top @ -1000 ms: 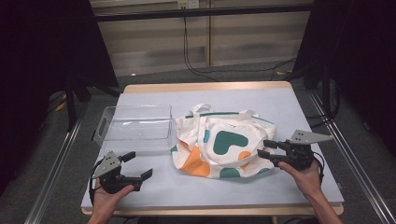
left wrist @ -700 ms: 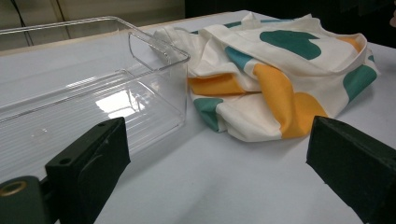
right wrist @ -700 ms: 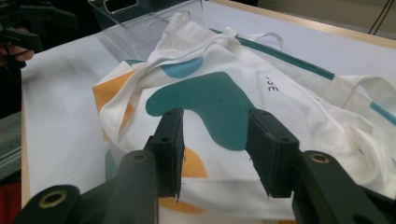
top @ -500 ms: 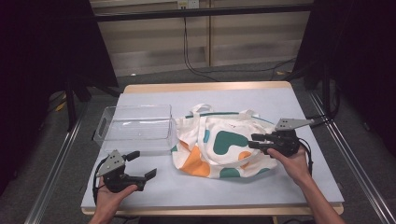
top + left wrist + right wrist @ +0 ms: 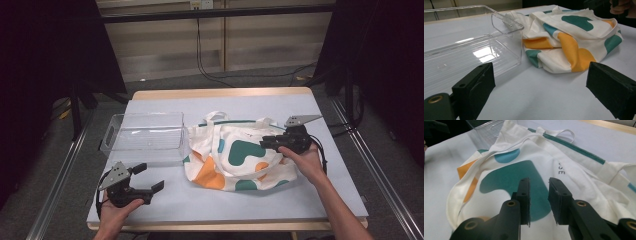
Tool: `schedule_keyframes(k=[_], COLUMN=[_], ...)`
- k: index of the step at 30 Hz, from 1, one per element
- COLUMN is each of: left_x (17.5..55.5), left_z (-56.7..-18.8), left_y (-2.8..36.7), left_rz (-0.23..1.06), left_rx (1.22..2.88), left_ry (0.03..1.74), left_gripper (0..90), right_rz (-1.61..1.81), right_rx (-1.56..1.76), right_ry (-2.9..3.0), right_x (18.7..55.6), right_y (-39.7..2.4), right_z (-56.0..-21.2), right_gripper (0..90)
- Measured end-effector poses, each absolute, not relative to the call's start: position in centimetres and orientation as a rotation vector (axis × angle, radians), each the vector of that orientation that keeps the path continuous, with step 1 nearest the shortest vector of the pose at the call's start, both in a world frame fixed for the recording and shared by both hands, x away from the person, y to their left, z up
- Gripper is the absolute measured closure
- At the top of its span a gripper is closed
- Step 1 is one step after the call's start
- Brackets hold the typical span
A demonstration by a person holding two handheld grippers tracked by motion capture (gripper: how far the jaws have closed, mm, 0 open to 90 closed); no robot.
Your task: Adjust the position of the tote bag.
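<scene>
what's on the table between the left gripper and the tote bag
Nothing: bare table separates the left gripper from the tote bag, as the left gripper view shows. The clear bin stands off to one side.

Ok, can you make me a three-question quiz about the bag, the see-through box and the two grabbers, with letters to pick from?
1. Where is the clear box?
A. to the left of the bag, as the high view shows it
B. on top of the bag
C. on the floor

2. Which colours are the shapes on the bag?
A. red and black
B. green, orange and blue
C. pink and purple

3. How are the jaws of the left gripper?
A. clamped on the bag
B. clamped on the box
C. wide apart with nothing in them

Answers: 1 A, the box sits beside the bag on the table. 2 B, those blobs show on the white cloth. 3 C, bare table lies between the jaws.
</scene>
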State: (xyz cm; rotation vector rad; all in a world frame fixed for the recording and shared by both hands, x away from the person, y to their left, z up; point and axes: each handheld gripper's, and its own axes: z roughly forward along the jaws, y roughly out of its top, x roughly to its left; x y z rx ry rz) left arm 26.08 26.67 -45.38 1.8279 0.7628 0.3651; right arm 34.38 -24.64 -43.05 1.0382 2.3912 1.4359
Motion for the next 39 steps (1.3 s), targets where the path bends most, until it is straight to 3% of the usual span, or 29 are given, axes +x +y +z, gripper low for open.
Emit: schedule_keyframes(k=[14, 20, 27, 39], left_x=[26.5, 26.4, 26.7, 26.7], left_z=[-45.5, -45.5, -45.6, -45.6], left_y=[26.5, 26.5, 26.6, 26.6], left_rz=[0.339, 0.329, 0.319, 0.316], left_rx=[1.865, 1.864, 1.862, 1.885], left_ry=[0.745, 0.750, 0.765, 0.759], left_gripper=[8.3, 8.8, 9.0, 8.9], right_rz=[1.294, 1.218, 1.152, 1.021], right_rx=[1.053, 1.079, 1.078, 1.086], right_ry=[2.485, 2.509, 2.565, 2.669], right_x=[38.8, 40.7, 42.0, 43.6], right_y=[-24.0, -23.6, -22.7, -21.0], right_z=[-42.8, -42.9, -43.2, -44.7], right_gripper=[69.3, 62.1, 61.1, 46.0])
